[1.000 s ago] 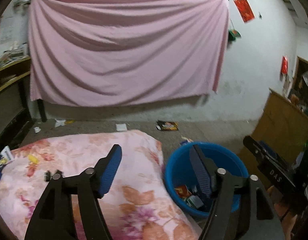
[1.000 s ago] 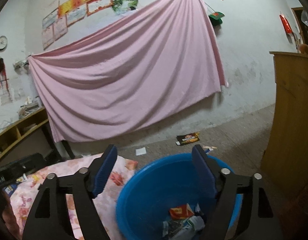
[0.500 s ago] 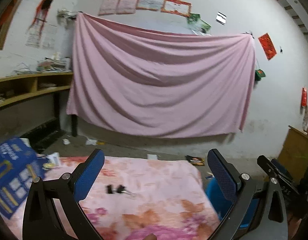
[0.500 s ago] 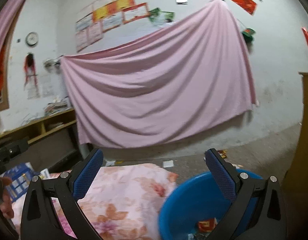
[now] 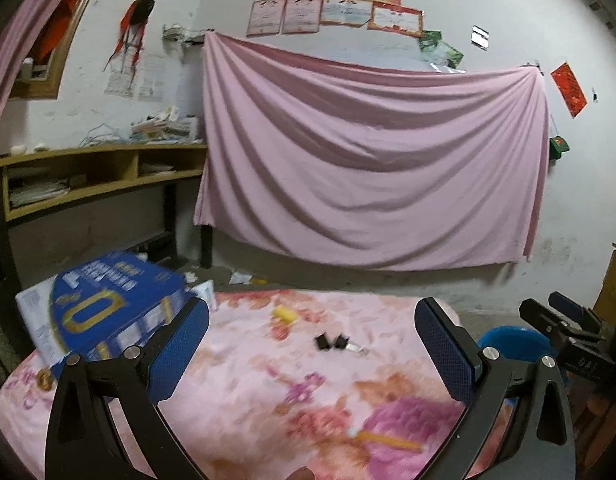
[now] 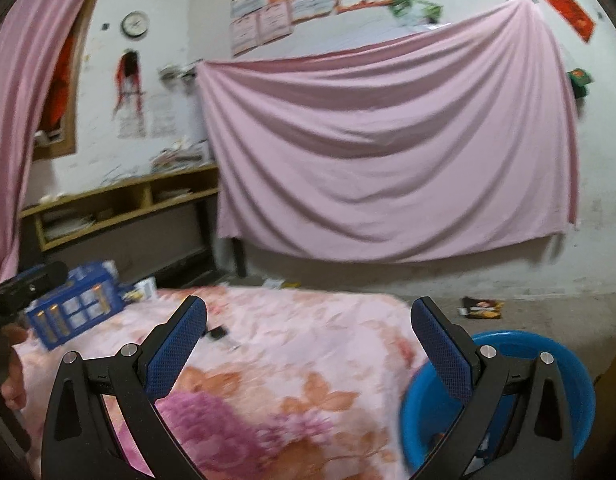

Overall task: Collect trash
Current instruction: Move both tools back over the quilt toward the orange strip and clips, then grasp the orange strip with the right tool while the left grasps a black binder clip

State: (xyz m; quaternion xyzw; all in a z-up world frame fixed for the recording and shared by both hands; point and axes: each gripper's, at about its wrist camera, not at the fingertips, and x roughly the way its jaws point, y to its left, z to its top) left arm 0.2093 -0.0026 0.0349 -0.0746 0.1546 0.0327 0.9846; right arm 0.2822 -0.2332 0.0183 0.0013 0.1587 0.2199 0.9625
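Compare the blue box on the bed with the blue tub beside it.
The box is rectangular, printed with gold and white, and lies tilted on the floral bedcover. The tub is round, plain and open-topped, and sits beside the bed, lower down. Both are blue.

From the left wrist we look low across the pink floral quilt (image 5: 268,380) toward the draped pink wall sheet (image 5: 367,160). Our right-wrist view faces likewise, further right, sharing quilt, sheet and round blue plastic basin (image 6: 579,376).
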